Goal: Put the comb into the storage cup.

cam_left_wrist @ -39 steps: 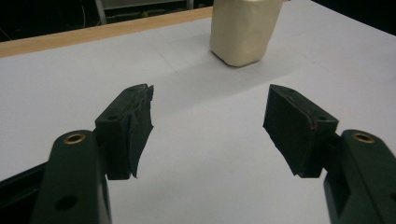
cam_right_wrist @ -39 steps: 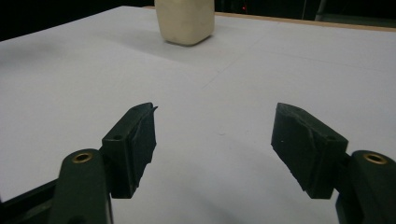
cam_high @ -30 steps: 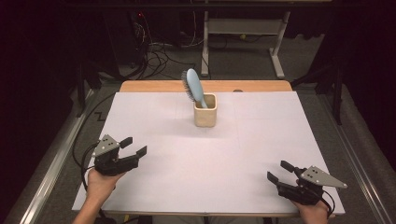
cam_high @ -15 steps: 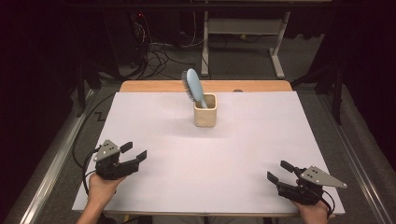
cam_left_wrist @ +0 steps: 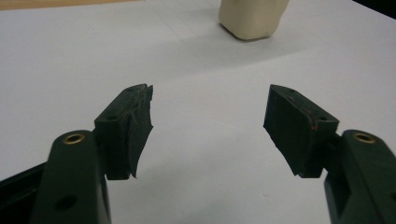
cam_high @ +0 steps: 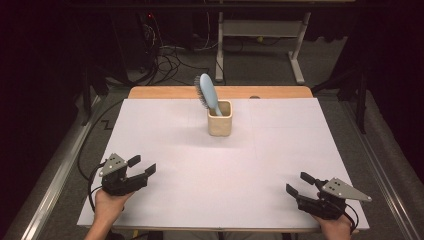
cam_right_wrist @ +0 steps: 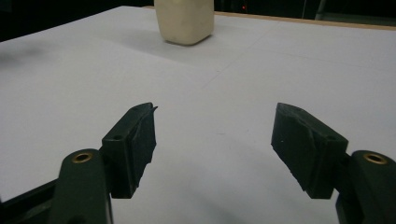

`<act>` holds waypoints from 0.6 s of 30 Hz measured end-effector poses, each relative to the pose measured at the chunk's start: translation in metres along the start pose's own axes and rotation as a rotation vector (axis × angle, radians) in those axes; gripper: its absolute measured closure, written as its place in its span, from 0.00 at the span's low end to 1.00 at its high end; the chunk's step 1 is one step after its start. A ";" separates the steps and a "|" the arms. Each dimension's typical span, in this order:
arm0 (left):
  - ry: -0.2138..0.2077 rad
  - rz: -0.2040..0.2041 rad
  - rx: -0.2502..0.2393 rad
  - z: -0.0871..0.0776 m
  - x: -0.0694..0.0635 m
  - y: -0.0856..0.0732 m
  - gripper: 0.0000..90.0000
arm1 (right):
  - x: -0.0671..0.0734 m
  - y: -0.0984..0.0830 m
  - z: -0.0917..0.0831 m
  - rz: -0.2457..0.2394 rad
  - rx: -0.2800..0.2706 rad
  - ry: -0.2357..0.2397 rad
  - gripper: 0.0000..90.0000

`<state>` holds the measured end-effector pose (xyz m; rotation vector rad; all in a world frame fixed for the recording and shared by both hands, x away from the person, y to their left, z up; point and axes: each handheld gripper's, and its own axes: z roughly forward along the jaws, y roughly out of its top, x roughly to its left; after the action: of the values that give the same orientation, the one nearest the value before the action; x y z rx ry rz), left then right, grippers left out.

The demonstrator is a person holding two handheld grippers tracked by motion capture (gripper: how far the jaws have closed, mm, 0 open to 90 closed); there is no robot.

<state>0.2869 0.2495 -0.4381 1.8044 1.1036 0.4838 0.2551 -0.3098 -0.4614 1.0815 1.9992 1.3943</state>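
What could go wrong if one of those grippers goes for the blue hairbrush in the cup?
The hairbrush leans out over the rim of the small cup, so a sideways pull might tip the cup over. The left gripper and right gripper are both open and far from it; reaching in together, they could bump each other.
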 end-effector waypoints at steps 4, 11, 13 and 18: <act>0.005 -0.003 0.003 0.000 0.001 -0.002 0.36 | 0.000 0.000 0.000 0.000 0.000 0.000 0.35; 0.013 -0.010 0.005 -0.001 0.002 -0.006 0.36 | 0.000 0.000 0.000 0.000 0.000 0.000 0.35; 0.014 -0.013 0.004 0.000 0.003 -0.008 0.36 | 0.000 0.000 0.000 0.000 0.000 0.000 0.35; 0.011 -0.021 0.014 0.000 0.004 -0.012 0.36 | 0.000 0.000 0.000 0.000 0.000 0.000 0.35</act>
<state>0.2836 0.2548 -0.4493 1.8023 1.1347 0.4757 0.2551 -0.3098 -0.4614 1.0816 1.9998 1.3945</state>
